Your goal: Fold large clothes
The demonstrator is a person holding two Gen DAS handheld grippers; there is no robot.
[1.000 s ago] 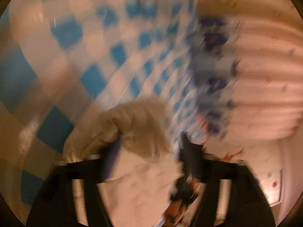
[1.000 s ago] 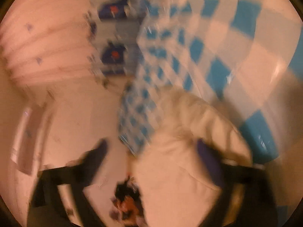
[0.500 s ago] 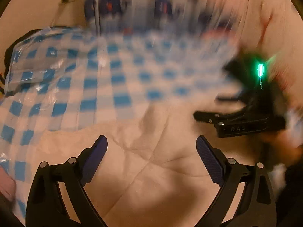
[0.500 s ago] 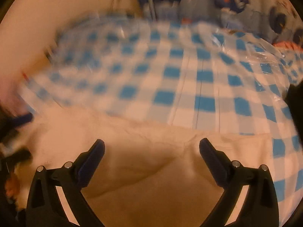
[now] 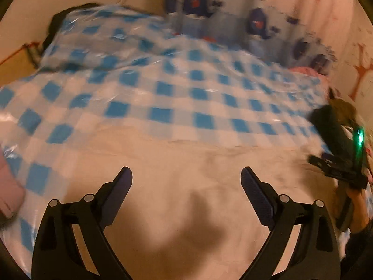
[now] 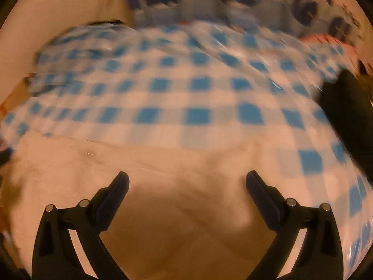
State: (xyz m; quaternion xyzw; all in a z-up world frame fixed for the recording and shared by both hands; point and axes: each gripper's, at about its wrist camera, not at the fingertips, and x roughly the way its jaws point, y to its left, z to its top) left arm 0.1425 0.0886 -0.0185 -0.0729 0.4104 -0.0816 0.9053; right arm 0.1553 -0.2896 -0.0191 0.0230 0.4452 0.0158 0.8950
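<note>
A large cream cloth (image 5: 186, 186) lies spread flat on the near part of a bed covered by a blue-and-white checked sheet (image 5: 163, 93). My left gripper (image 5: 186, 177) is open and empty, hovering over the cloth. My right gripper (image 6: 186, 182) is open and empty too, over the cloth's right part (image 6: 163, 198). In the left wrist view the right gripper's body with a green light (image 5: 345, 154) shows at the far right edge of the cloth. Both views are somewhat blurred.
A pillow or bedding with dark blue whale prints (image 5: 221, 16) lies at the head of the bed. A pink curtain (image 5: 338, 23) hangs at the right. A pink item (image 5: 9, 186) sits at the left edge. A dark object (image 6: 349, 112) stands at the right.
A second ago both grippers held bunched cream cloth. They have let go, opened wide, and swung to face the bed; the cloth now lies flat.
</note>
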